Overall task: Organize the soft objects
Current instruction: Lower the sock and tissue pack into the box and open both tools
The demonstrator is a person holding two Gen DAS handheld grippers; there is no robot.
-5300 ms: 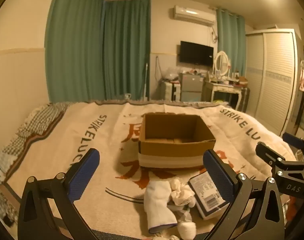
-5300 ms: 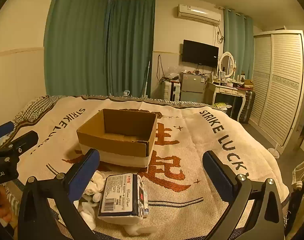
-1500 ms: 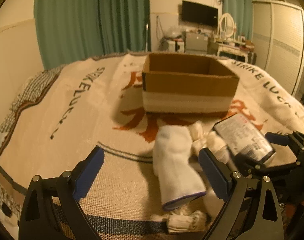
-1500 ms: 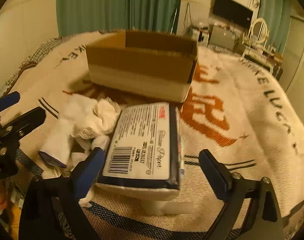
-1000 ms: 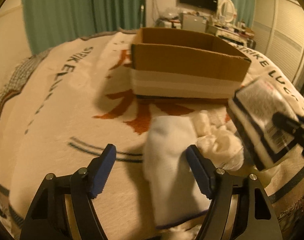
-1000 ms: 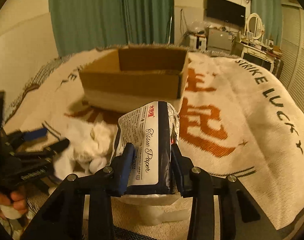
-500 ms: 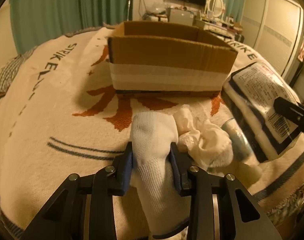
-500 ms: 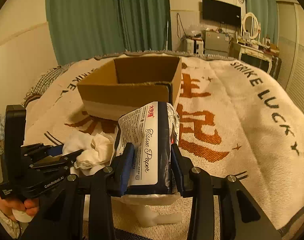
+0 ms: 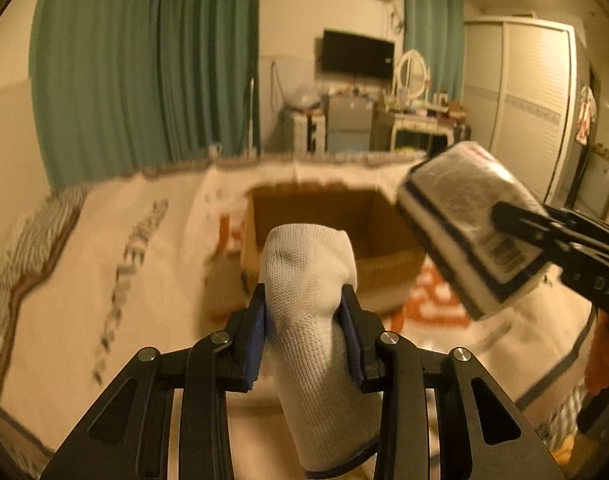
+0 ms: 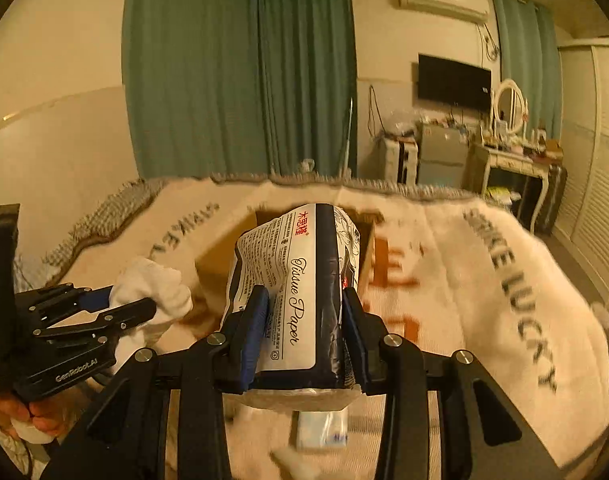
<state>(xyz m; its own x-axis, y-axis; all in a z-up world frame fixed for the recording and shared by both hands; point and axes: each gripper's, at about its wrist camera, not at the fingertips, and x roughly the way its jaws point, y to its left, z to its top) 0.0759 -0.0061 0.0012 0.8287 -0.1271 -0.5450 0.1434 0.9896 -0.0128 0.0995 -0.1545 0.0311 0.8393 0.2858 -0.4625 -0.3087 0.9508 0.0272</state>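
Above the bed and short of the cardboard box [image 9: 328, 236], your left gripper [image 9: 306, 334] is clamped on a white knit glove [image 9: 312, 320], pinched across its middle with the cuff end hanging free below the pads. Your right gripper [image 10: 304, 328] is closed on a pack of tissue paper [image 10: 300, 292], squeezed across its width and held off the bed, in front of the box opening.

Risks, as judged from this position:
- The glove is limp; its hanging end may catch the near wall of the box and drag the glove out of the grip.
- The tissue pack is film-wrapped and gripped near its lower end; the film may slide between the pads, or the pack may tip forward.
- Both grippers are near one another and appear headed for the same opening; they may collide over the box.
- The box looks light and could shift on the blanket [image 10: 484, 280] if struck.

Count:
- Gloves held: one.
- Tissue packs held: one.
- Boxes: one, interior partly hidden.
- A small clear packet [image 10: 322, 426] lies on the bed beneath your right gripper: one.
- Other loose white pieces near it: blurred, number cannot be told.
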